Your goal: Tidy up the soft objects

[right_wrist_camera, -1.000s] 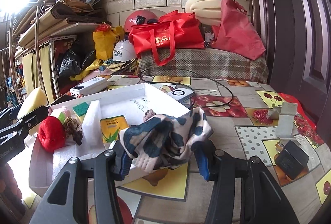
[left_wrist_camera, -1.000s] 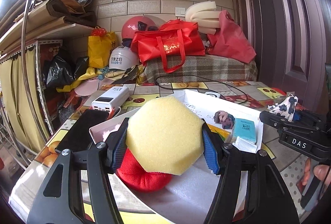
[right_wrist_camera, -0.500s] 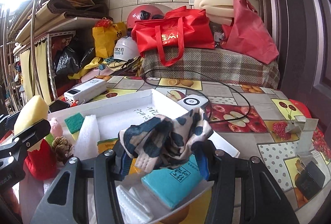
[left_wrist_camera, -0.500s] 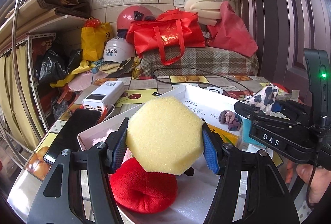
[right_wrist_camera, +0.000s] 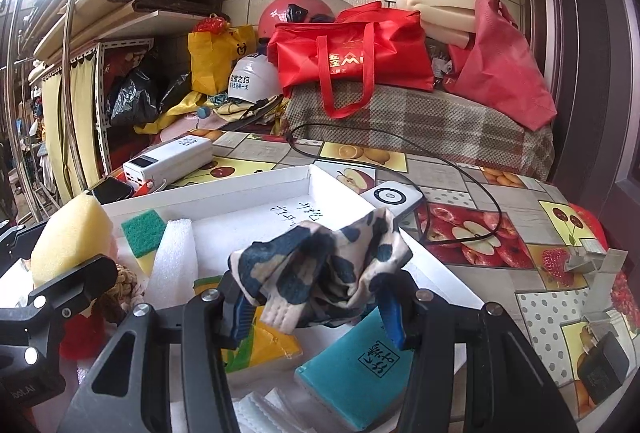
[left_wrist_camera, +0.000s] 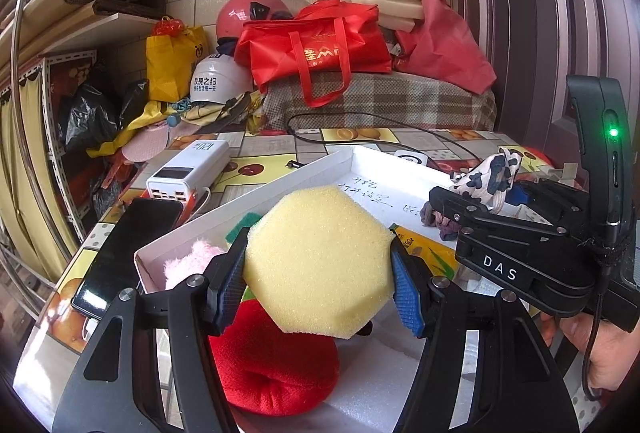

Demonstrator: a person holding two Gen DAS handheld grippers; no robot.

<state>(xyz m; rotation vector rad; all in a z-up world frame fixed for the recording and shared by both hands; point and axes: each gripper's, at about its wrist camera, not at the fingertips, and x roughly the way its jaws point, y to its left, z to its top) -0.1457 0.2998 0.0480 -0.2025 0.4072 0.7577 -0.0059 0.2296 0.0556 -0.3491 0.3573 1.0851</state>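
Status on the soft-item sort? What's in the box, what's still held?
In the white box: red plush, pink plush, green scrub pad, foam sheet. In hand, above the box: left gripper clamps the yellow sponge; right gripper clamps the spotted cloth. Left: release both.

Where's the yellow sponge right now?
The yellow sponge is clamped in the left gripper, held above the red plush at the white tray's near-left end.

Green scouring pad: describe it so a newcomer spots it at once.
Find the white tray on the fruit-print tablecloth. At its far left corner, beside the white foam strip, lies the green scouring pad: flat, yellow-backed, the tray's only green-topped item.
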